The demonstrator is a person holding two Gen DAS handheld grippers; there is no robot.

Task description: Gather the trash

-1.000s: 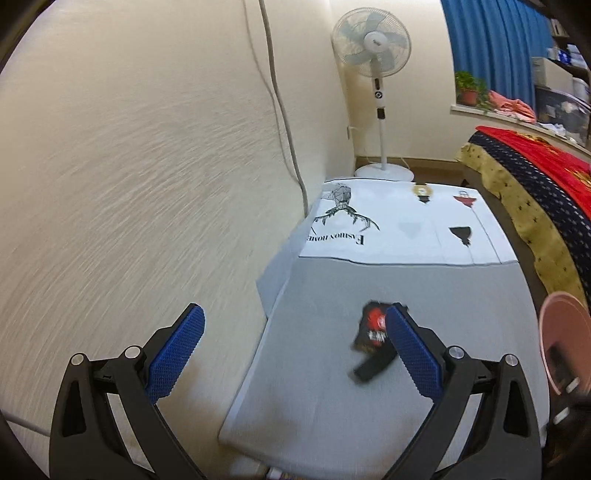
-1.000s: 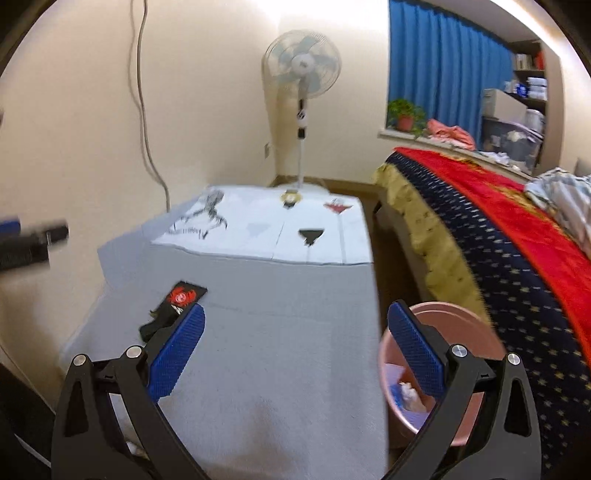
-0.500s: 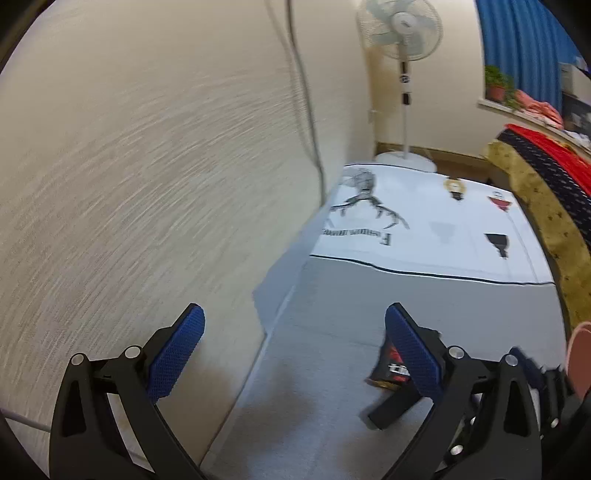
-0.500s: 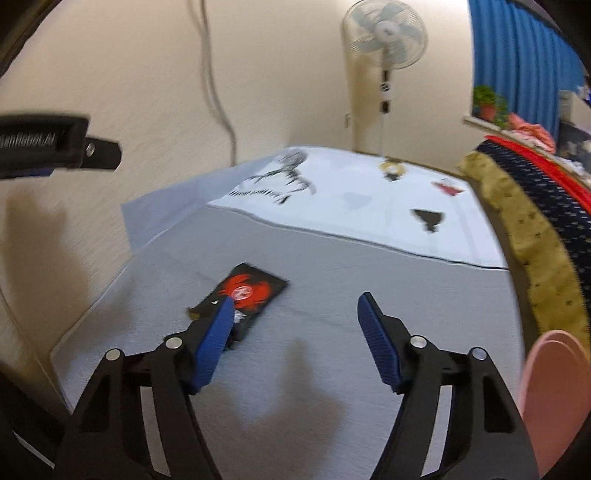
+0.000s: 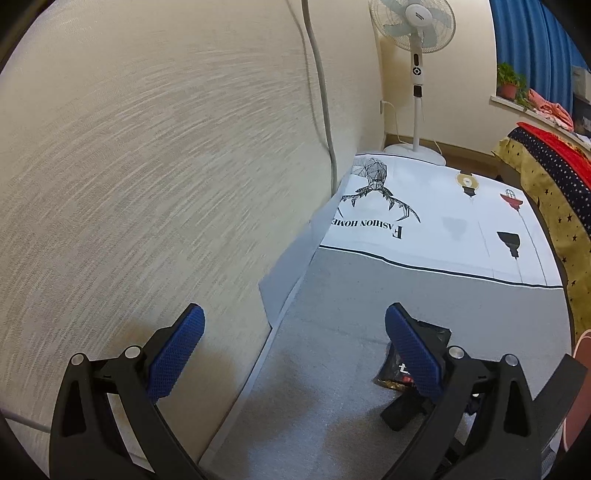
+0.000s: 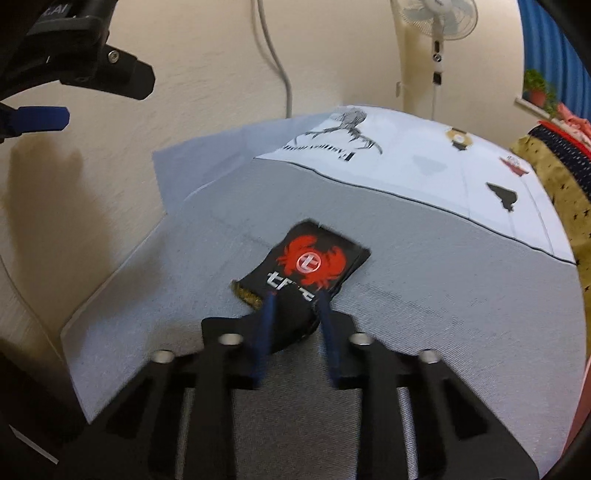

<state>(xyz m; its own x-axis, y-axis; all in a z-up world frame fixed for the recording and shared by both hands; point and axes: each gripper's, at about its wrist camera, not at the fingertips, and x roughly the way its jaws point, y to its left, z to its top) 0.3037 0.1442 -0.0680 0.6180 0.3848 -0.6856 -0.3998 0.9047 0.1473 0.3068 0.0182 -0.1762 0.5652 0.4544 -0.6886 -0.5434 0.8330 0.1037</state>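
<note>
Cream wall [image 5: 147, 166], white standing fan [image 5: 417, 22], blue curtain [image 5: 532, 48], grey mat [image 5: 369, 295].

Both wrist cameras look forward and steeply down along their fingers at a grey floor mat [image 5: 343, 295]. The left view sits close to the wall [image 5: 147, 166], near the mat's left edge. Both share the black wrapper [image 6: 314, 262] and standing fan [image 5: 417, 22].

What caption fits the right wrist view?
Right tool closing on a black snack wrapper lying on the grey mat.
</note>
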